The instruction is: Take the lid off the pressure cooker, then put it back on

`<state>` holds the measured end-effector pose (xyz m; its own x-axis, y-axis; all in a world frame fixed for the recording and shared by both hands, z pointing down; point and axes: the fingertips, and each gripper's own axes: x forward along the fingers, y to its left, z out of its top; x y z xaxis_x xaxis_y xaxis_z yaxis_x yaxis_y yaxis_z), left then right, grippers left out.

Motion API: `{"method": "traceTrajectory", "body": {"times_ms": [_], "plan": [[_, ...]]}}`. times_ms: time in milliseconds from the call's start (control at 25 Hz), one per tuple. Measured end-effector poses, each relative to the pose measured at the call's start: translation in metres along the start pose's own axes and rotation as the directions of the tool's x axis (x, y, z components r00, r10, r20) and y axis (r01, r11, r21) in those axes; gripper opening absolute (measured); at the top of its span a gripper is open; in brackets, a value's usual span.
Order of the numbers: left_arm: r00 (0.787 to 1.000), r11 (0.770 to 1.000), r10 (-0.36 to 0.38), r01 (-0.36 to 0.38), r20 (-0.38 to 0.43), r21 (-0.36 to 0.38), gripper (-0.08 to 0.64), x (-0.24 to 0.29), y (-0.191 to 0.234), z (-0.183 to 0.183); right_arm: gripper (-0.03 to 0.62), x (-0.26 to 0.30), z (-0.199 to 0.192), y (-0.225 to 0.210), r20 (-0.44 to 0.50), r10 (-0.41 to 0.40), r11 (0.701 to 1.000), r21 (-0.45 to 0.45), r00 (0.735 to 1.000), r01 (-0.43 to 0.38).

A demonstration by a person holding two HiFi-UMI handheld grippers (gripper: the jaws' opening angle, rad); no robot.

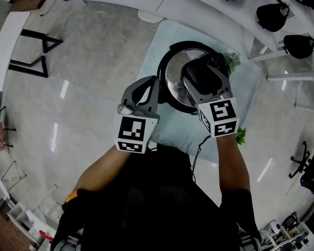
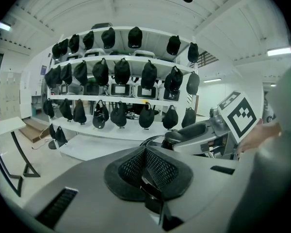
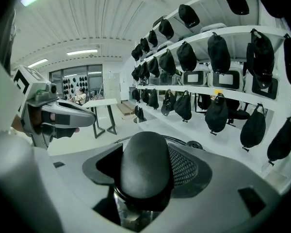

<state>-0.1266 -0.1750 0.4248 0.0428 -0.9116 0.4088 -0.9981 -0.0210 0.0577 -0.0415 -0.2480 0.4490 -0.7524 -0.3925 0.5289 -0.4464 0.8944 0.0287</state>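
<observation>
Black-and-white square markers face up on both cubes. The right tool, its forearm reaching in from the lower right, is clamped on the rounded matte-black handle of the shiny steel lid. The lid sits on the round black cooker, upper centre on the pale surface. The left tool, jaws together and empty, hangs just left of the cooker.

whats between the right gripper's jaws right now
The black rounded handle of the shiny steel pressure cooker lid; the right gripper is shut on it. The right gripper view shows this.
</observation>
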Motion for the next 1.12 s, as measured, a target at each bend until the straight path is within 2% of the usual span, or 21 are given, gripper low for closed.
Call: {"method": "traceTrajectory", "body": {"times_ms": [480,1120], "plan": [[1.000,1.000,-0.009,0.009,0.009,0.002,0.008,-0.002,-0.002,0.005,0.302,-0.003,0.005,-0.005,0.016,-0.050,0.997,0.064,0.999,0.049],[1.000,1.000,-0.017,0.016,0.019,0.005,0.006,-0.009,0.000,0.006,0.302,-0.007,0.013,-0.003,0.028,-0.085,0.994,0.070,0.996,0.083]]}}
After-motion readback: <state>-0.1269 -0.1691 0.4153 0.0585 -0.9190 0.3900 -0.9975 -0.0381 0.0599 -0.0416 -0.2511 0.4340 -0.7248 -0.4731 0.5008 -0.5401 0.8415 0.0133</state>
